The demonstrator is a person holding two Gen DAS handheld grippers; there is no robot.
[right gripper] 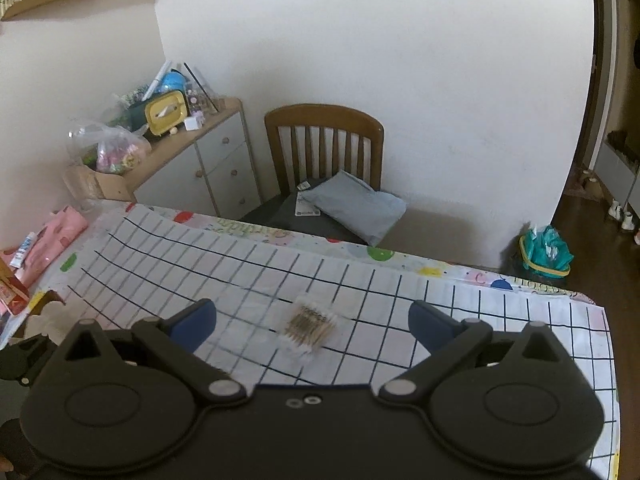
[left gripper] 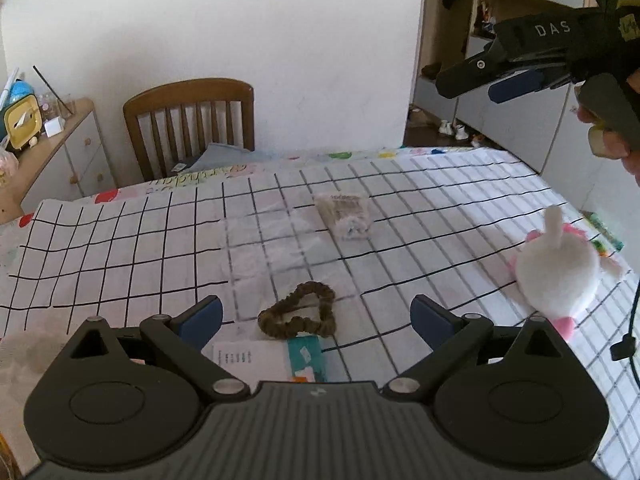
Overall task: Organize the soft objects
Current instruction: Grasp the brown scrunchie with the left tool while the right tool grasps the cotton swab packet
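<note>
Right now the left gripper [left gripper: 316, 316] is hovering wide open and empty just short of the brown scrunchie [left gripper: 298, 315] lying on the checked surface [left gripper: 120, 248]. The right gripper [right gripper: 312, 320] is hanging equally open and empty above the cotton-swab packet [right gripper: 310, 326]. Lowering squarely until the pads are straddling one side of the loop looks wisest, since the soft ring may be sliding away otherwise.

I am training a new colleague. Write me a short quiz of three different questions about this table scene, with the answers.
1. True or false: the left tongs hold the scrunchie.
2. Which lies farthest right in the left view: A plush toy, B cotton swabs, C scrunchie?
3. Fill in: the right tongs are ____ above the table.

Key: 1 false; 2 A; 3 open.
</note>
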